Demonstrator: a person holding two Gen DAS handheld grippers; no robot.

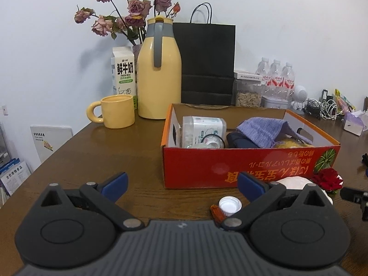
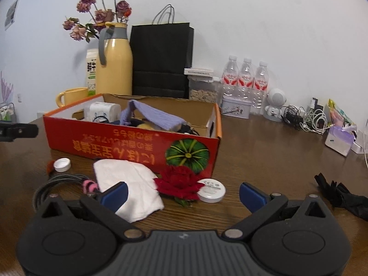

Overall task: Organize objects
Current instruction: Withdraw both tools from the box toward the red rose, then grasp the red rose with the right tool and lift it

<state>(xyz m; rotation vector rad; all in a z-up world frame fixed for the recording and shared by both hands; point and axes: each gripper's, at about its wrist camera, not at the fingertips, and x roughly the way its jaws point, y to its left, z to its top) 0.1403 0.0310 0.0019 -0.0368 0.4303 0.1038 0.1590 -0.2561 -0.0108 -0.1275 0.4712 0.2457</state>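
Right gripper (image 2: 182, 193) low over the counter (image 2: 264, 161), fingers apart and empty, aimed at the loose items; left gripper (image 1: 182, 185) likewise spread wide, holding nothing. Nearest the right fingers: white cloth (image 2: 128, 186), folded and lying flat, one blue pad just over its near edge. Just beside it a red fabric rose (image 2: 178, 181), then a round white tin (image 2: 211, 189) touching the rose's petals. Off to the left, a coil of black cable (image 2: 57, 184) with a pink tie, and a white bottle cap (image 2: 62, 164) lying open side up. All strewn along the front wall of the orange cardboard box (image 2: 128, 142), probably waiting to go in. Box open-topped, already holding a purple cloth (image 2: 156, 115), a wipes pack (image 2: 104, 110) and dark items; spare room looks to be toward its right end. Front rim stands above the loose things, so a lift over it likely needed. Bare counter to the right of the box, black glove (image 2: 340, 195) at that edge. Behind the box, crowded close: yellow mug (image 1: 115, 111), yellow thermos (image 1: 158, 76), black paper bag (image 1: 207, 62), water bottles (image 2: 245, 78) against the wall.
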